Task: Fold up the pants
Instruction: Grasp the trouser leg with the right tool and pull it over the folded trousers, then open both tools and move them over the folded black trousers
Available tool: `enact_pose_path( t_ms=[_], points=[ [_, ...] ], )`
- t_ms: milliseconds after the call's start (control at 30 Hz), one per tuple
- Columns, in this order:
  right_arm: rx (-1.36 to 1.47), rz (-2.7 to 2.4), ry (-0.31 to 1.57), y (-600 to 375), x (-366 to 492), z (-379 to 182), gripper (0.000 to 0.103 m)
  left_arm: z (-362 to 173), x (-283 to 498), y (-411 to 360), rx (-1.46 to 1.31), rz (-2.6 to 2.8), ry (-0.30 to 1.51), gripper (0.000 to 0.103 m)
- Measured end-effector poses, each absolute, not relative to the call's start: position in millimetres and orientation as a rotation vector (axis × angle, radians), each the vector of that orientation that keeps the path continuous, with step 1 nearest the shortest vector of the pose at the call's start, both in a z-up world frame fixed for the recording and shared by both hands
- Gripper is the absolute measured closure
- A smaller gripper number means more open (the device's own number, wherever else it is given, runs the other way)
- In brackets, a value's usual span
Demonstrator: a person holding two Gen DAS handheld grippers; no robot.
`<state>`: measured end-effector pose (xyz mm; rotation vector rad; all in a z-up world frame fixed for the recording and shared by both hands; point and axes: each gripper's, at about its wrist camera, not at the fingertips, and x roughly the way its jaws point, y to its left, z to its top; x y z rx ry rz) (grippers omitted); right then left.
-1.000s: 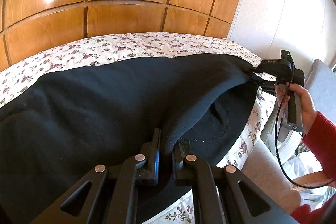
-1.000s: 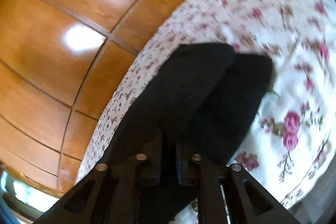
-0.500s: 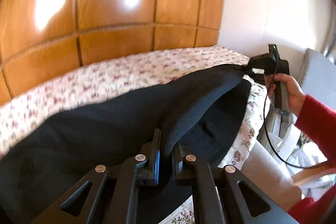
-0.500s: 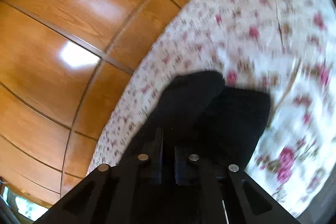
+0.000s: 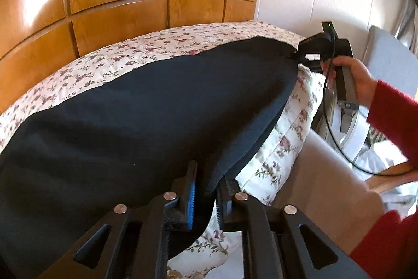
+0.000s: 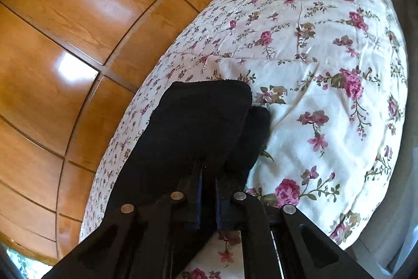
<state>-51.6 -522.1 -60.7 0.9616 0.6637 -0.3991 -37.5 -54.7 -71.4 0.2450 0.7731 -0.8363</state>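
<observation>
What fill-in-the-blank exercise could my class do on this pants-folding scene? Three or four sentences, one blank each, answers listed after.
1. The pants are ____ in colour.
2. Both the left gripper and the right gripper are shut on the ____.
3. The bedspread has a ____ print.
4. The hand on the right gripper comes out of a ____ sleeve.

Missing words: black; pants; floral; red
</observation>
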Motion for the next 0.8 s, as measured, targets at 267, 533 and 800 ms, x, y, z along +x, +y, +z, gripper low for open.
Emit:
enact_pose_path(
  t_ms=[267,533,800],
  points=[
    [0.663,-0.658,0.602,-495.5,-59.6,-5.6,0.069,-39.6,-19.5,6.2,-0.084,-0.948,0.782,0.077],
    [0.428,-0.35,0.588,-414.3,-21.8,29.5,0.063,-36.4,-1.3,107.6,-0.261,-0.612,0.746,0.076],
    [0.261,-0.042,0.791,-315.7,20.5,-16.1,0.063,-54.1,-12.0,232.7,-0.522,-0.141,0.728,0.075]
  ],
)
